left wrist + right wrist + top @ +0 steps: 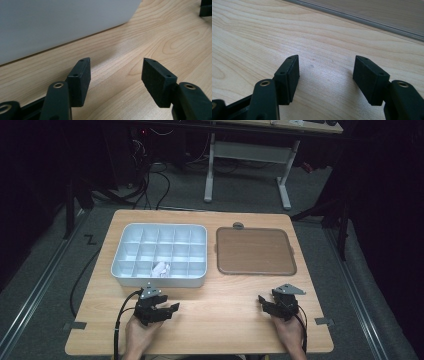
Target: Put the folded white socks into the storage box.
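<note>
My left gripper (167, 304) sits just in front of the white plastic tray with many small square boxes (159, 254), and its jaws stand wide apart with nothing between them. In the left gripper view I see the tray's smooth white wall (62, 22) close ahead. My right gripper (270, 304) is off to the right of the tray, in front of the flat brown lid with a grey rim (255, 251), and its jaws are wide apart and empty too. A small crumpled white thing (161, 268) lies in a box in the tray's front row, near the middle. I think my job is to pick it out. To do it well, I should lift my left gripper over the tray's front wall, come straight down into that box, keep my jaws off the thin walls, and squeeze softly.
</note>
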